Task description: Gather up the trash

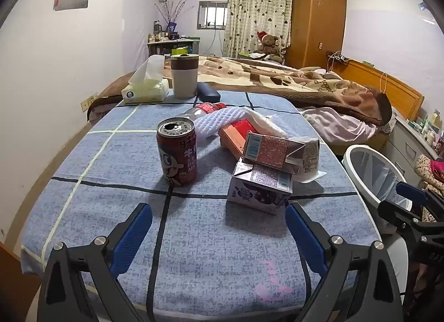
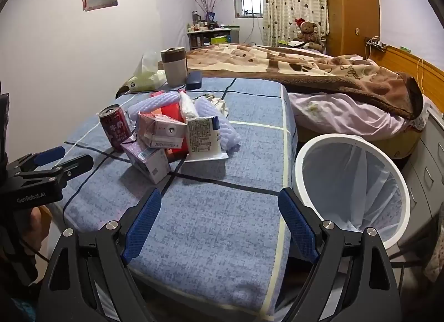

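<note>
Right now both grippers are hovering over the near end of a table (image 1: pixel 116 155) covered in a blue checked cloth, each tilting downward. The left gripper (image 1: pixel 219 227) is holding its jaws spread wide with nothing between them, and the right gripper (image 2: pixel 219 219) is doing the same. Ahead of them the trash is lying heaped near the middle of the table: a red can (image 1: pixel 177 154) is standing upright at the left of the heap, a purple carton (image 1: pixel 259 187) is lying just beside it with a pink carton (image 1: pixel 270 150) resting on top, and a bottle (image 1: pixel 204 109) is lying behind under white foam netting (image 1: pixel 219 121). A white bin (image 2: pixel 352 183) with a clear liner is standing just beside the table's right edge, near the right gripper
</note>
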